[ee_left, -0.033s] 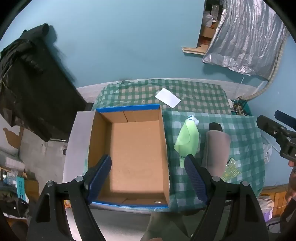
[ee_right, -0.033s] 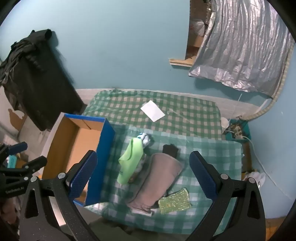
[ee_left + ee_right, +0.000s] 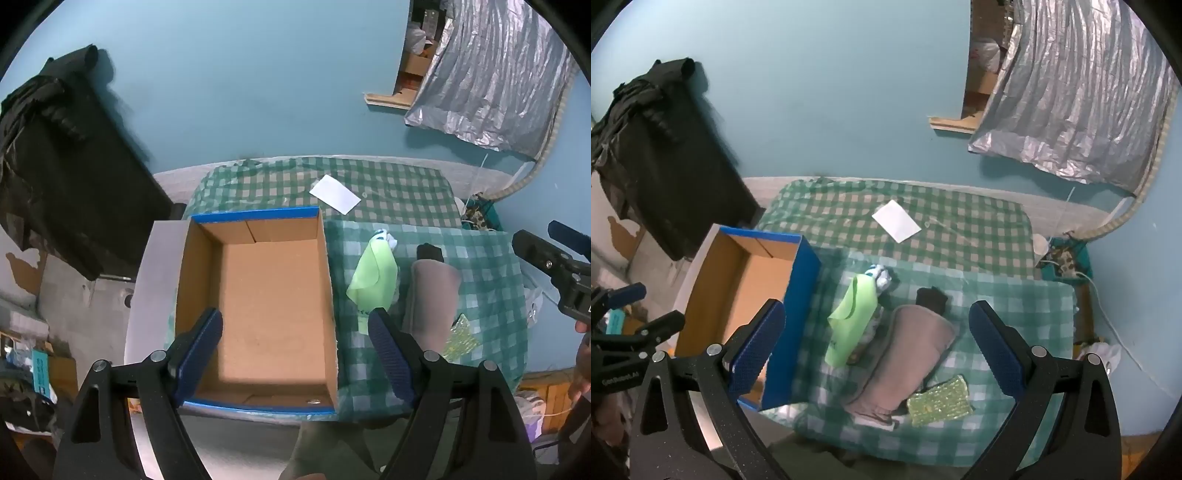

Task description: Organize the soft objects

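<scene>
Both tongs spread wide & empty: left tongs [image 3: 295, 343] over cardboard box [image 3: 258, 295], right tongs [image 3: 877, 343] above grey cloth [image 3: 905, 354].

Dim, cool indoor light is filling both fisheye views, giving everything a bluish cast. The silver foil sheet [image 3: 1075, 92] at upper right is catching the brightest light. Soft shadows are falling on the blue wall [image 3: 240, 85] beside the dark hanging cloth [image 3: 62, 147]. Straight lines are bowing toward black, rounded corners. Fine detail is looking soft and slightly smeared, especially in the right wrist view.
</scene>
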`<state>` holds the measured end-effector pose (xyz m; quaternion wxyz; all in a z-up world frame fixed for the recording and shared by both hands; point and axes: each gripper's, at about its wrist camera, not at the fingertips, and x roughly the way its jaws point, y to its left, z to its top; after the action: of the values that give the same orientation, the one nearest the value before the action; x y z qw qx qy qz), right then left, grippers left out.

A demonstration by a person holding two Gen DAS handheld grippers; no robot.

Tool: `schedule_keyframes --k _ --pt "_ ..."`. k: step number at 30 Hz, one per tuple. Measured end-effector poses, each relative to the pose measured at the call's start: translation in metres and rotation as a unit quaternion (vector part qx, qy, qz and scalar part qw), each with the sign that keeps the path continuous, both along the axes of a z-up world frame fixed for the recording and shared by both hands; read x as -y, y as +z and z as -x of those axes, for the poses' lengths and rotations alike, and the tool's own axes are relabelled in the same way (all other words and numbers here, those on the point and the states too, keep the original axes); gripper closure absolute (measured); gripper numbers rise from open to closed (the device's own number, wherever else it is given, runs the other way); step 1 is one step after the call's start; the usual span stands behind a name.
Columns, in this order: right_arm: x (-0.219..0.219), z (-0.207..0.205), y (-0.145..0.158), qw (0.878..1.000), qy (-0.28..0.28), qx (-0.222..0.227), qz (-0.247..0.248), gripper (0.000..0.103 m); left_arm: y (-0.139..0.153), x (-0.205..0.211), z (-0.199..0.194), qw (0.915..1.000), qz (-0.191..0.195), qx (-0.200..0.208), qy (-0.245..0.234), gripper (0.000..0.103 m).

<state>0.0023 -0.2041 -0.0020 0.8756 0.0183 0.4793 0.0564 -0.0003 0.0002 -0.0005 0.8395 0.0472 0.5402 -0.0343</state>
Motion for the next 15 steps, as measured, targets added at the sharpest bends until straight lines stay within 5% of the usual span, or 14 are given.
schedule_keyframes --k 15 --pt "-0.0019 -0.004 -0.0058 1.0 0.004 -0.002 -0.005 0.004 0.0037 0.0007 -0.0005 0.9999 0.004 0.0 0.013 0.021"
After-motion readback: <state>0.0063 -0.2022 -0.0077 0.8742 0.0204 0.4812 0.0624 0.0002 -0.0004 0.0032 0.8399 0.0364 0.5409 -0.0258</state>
